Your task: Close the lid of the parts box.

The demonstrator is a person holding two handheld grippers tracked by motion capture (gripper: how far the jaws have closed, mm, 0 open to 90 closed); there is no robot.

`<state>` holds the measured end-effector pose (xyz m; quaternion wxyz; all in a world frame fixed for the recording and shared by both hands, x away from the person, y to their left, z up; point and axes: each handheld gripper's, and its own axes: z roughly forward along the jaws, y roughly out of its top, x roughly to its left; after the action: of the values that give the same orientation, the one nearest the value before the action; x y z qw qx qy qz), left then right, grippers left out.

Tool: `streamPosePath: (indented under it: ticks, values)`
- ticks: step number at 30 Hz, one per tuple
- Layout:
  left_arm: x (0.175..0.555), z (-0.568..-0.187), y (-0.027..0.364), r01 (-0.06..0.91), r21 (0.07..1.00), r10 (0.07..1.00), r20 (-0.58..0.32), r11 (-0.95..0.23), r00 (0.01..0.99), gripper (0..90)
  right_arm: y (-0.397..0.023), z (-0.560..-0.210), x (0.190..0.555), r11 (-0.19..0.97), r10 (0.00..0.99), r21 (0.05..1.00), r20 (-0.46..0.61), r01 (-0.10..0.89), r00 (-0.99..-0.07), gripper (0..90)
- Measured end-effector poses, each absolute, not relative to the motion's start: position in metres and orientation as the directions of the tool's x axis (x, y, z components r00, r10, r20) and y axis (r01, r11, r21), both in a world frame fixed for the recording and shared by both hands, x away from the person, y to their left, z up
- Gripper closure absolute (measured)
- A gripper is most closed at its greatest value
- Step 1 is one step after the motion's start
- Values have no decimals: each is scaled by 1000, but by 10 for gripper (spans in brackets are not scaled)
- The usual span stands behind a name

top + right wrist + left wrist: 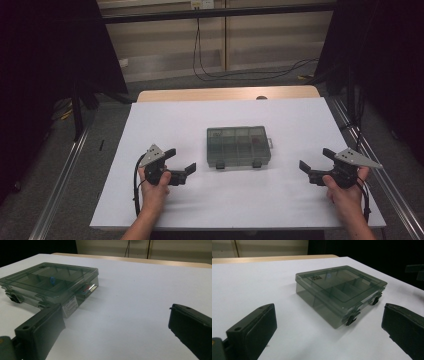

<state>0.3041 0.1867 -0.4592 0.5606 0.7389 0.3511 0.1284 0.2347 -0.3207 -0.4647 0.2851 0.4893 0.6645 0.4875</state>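
Both grippers, the left gripper point(181, 162) and the right gripper point(314, 160), sat wide open and empty near the person. Between them, the closed box point(238, 146) lay on the white table point(165, 120). Moving in slowly toward its two front clips point(351, 319) would probably have worked best.

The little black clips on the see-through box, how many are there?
2. Both black latches sit on the near front edge of the smoky clear plastic compartment box: one toward its left, one toward its right.
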Motion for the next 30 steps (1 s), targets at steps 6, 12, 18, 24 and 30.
streamPosePath:
  ticks: [6, 12, 18, 24, 30]
  values:
    - [301, -458, 195, 379, 917, 677, -200, -126, 708, 0, -322, -465, 233, 41, 929, 927, 103, 373, -357, 0]
    - [298, -458, 204, 379, 917, 685, -199, -121, 701, 0, -324, -465, 232, 48, 929, 926, 96, 375, -357, 0]
    - [295, -456, 214, 381, 918, 697, -204, -107, 688, 0, -324, -466, 230, 55, 930, 924, 91, 378, -357, 0]
    - [292, -458, 223, 384, 916, 711, -192, -118, 676, 0, -326, -466, 229, 54, 931, 922, 93, 382, -354, 1]
    - [290, -457, 231, 380, 918, 714, -191, -114, 674, 0, -328, -466, 227, 62, 930, 923, 85, 380, -358, 0]
